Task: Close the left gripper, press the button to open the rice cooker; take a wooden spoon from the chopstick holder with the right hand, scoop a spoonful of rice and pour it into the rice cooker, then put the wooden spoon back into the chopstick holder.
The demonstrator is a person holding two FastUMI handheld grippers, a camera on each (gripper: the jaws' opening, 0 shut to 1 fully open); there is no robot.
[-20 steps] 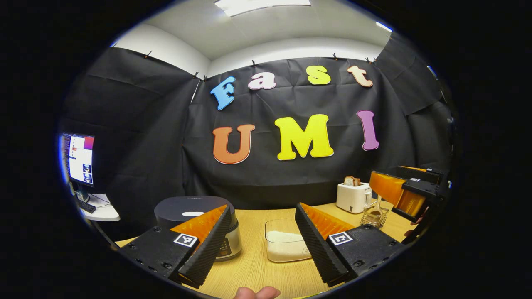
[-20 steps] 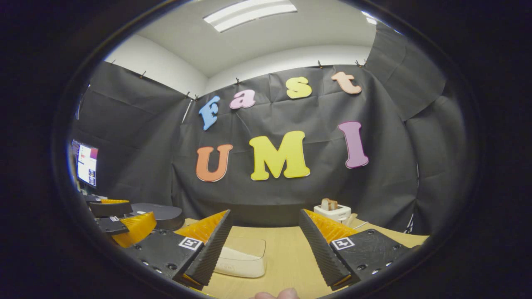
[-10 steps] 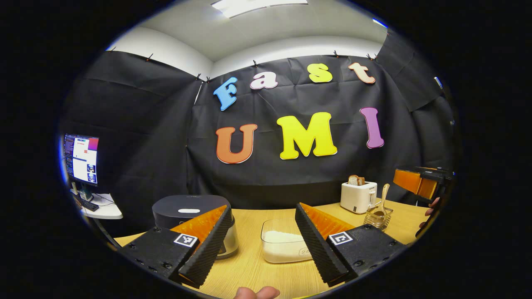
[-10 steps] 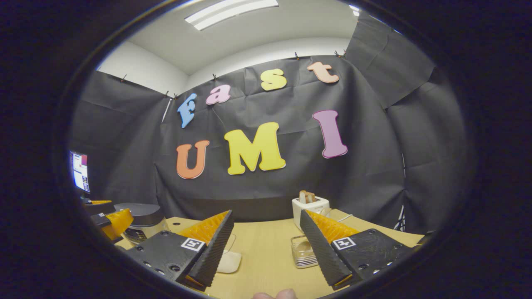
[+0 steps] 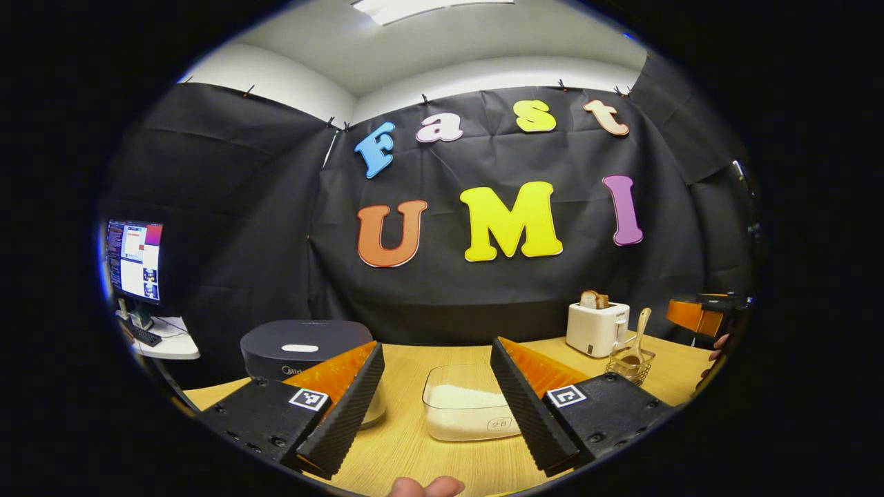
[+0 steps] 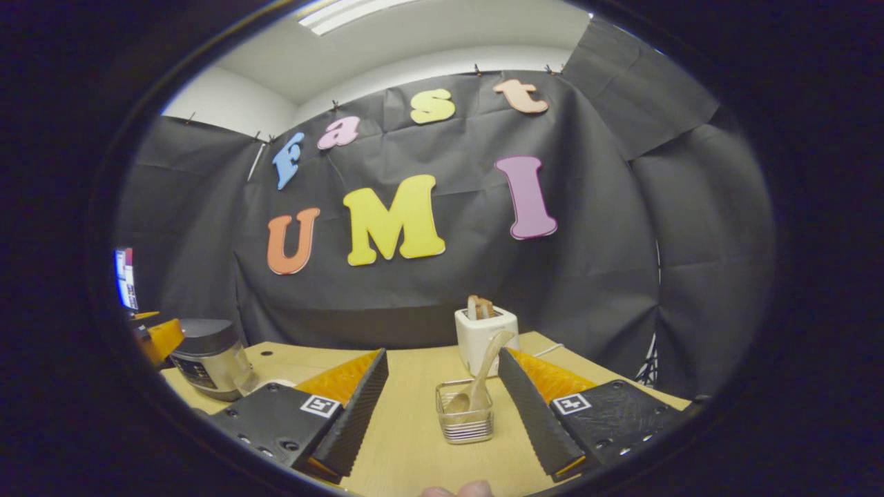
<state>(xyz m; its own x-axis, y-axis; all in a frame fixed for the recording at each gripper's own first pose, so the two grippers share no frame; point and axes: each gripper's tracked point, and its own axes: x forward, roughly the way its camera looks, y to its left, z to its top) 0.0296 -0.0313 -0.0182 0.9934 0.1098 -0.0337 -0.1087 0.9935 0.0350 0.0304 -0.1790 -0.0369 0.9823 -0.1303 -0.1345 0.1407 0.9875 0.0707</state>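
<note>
Both tools hang above the bench (image 5: pixel 442 455) with nothing between their fingers. In the left gripper view the left hand-held gripper (image 5: pixel 436 407) has its jaws spread wide, though the task wants them closed before pressing. The rice cooker (image 5: pixel 304 352) sits at about ten o'clock from it, lid down, partly behind one finger; its button I cannot make out. A clear tub of rice (image 5: pixel 466 411) lies dead ahead at twelve o'clock.

In the right gripper view the right hand-held gripper (image 6: pixel 442 414) is also wide open, and the chopstick holder (image 6: pixel 465 413) stands at twelve o'clock between its fingers, apart from both. The wooden spoon (image 6: pixel 483 376) leans in it, bowl down, handle tilted toward one o'clock, with a toaster (image 6: pixel 485 335) just behind.

The spoon looks light and stiff, and its smooth rounded handle could roll or twist under the pads; I would take it on the upper handle, above the holder's rim, squeezed across its flatter faces. The holder seems a light wire basket that might tip or drag if the spoon is pulled sideways, so a lift along the handle's lean appears safest
</note>
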